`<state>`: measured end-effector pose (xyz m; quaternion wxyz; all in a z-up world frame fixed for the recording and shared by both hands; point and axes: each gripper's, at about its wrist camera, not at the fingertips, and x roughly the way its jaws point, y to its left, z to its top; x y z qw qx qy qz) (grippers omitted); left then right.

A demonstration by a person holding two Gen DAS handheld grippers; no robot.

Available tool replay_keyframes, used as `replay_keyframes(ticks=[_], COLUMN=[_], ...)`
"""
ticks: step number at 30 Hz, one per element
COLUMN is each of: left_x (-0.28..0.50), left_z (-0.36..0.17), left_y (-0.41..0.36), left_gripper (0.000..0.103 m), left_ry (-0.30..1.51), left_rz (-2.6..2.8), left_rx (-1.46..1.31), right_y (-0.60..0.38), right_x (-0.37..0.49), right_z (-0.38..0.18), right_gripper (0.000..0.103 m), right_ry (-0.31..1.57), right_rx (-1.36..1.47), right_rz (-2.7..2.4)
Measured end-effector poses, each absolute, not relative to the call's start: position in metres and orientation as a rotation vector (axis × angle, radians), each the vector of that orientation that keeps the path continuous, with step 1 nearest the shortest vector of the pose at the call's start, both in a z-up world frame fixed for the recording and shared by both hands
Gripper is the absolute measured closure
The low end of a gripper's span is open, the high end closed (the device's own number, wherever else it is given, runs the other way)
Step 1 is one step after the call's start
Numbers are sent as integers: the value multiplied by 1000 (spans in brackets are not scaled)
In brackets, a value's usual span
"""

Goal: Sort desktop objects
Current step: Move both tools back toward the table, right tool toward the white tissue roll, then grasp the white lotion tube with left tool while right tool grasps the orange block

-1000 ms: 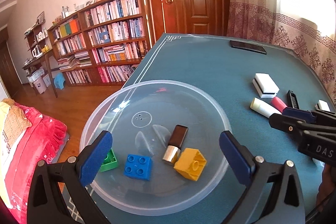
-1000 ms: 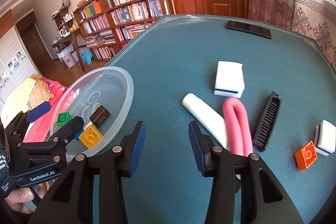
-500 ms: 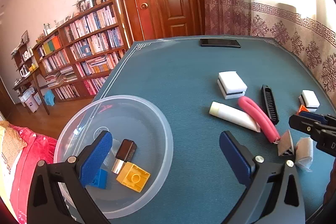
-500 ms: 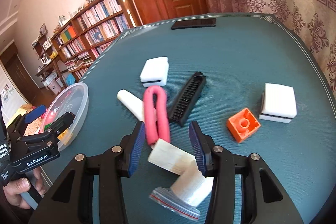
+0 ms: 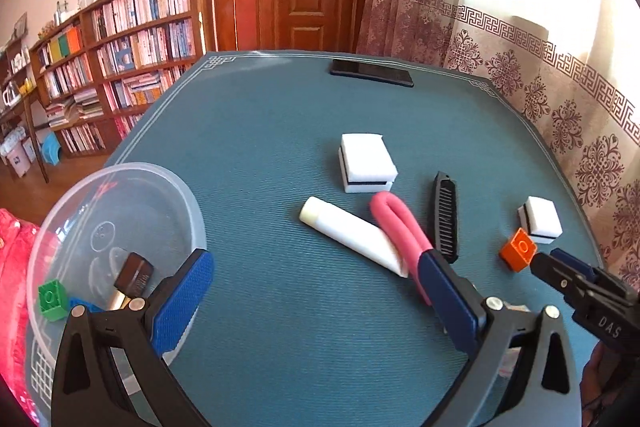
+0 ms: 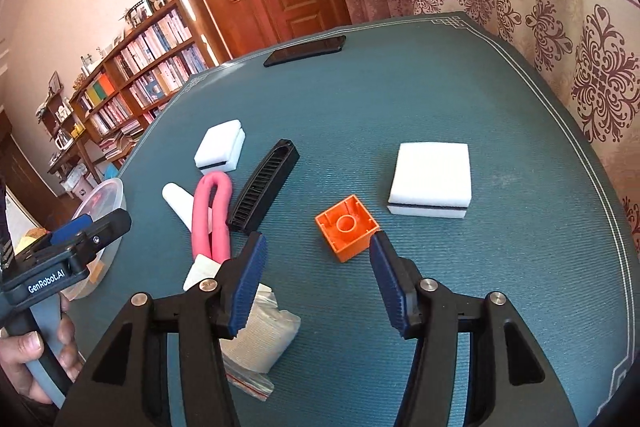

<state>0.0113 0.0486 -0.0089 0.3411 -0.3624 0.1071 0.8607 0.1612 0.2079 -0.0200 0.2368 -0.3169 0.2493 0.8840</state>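
Observation:
An orange brick (image 6: 347, 227) lies hollow side up on the teal table, just ahead of the gap of my right gripper (image 6: 318, 255), which is open and holds nothing. My left gripper (image 5: 316, 279) is open too and hangs above the table beside the clear plastic bowl (image 5: 120, 171). In the bowl lie a green brick (image 5: 51, 298), a blue brick partly hidden by my finger, and a brown and gold case (image 5: 132, 277). The orange brick (image 5: 519, 249) also shows at the right of the left wrist view, near the right gripper's tip (image 5: 560, 267).
On the table lie a white tube (image 5: 348, 235), a pink loop (image 5: 396, 223), a black comb (image 6: 264, 187), two white sponges (image 6: 430, 179) (image 6: 220, 147) and a phone (image 6: 306, 51) at the far edge. A bagged white wad (image 6: 260, 331) sits under my right gripper's left finger. A hand (image 6: 24, 351) holds the left gripper.
My right gripper has swung right, from the tube and pink loop to the orange brick, and its fingers stand wider. The left gripper has turned away from the bowl toward the table's middle.

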Motion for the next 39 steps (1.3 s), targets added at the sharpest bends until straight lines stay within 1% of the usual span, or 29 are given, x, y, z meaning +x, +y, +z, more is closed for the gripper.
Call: replay_keyframes(ticks=[7,19,33,37,39], left_x=[0,-32,-42,-42,-40], left_z=[-22,-48,-57,-61,-61], left_y=[76,86,96,93,88], left_gripper=[1,1,1,1,1], left_ry=[242,132,162,217,215], left_rz=[2289,2335,2319,2314,2312], left_rx=[-987,-1130,-1141,-1162,-1150], right_y=[212,211,217,218,219], right_x=[170,173,172,172,172], right_z=[-21,-21,-25,-25,-26], right_gripper=[46,46,46,46,46], right_ry=[675,653,666,668,671], right_rx=[-867,-863,-872,-872,-874], right_rz=[2422,2426,2410,2408,2406])
